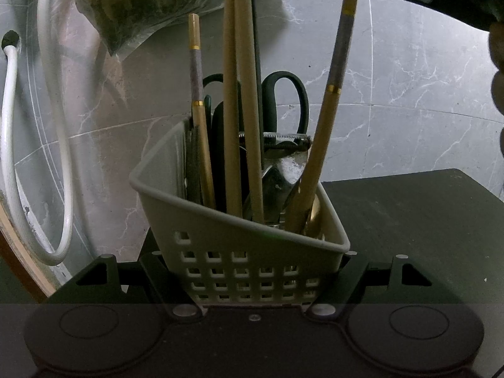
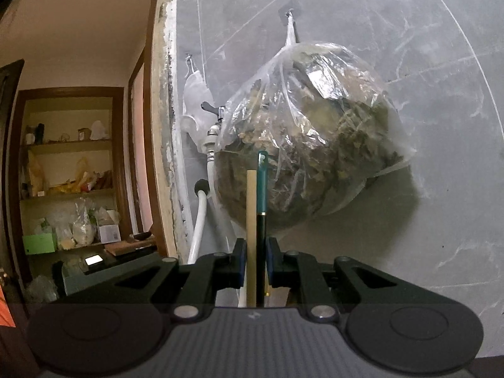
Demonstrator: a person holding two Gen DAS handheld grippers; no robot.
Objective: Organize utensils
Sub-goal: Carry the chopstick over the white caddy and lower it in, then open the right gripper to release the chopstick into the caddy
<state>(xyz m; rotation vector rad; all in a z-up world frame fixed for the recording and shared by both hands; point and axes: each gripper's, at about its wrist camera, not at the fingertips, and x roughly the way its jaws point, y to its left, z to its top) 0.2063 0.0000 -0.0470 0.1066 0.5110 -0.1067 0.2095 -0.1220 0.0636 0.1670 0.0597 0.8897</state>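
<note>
The left gripper clamps the utensil basket at lower centre, apparently steadying it; the right gripper pinches a pale chopstick and a dark one upright, seemingly bound for the basket.

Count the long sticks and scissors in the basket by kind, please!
Plain cream chopsticks: 2
Gold-banded chopsticks: 2
Thin dark chopstick: 1
Scissors: 1
Total: 6, all standing in the basket. A short dark tip beside the scissors is too unclear to count.
</note>
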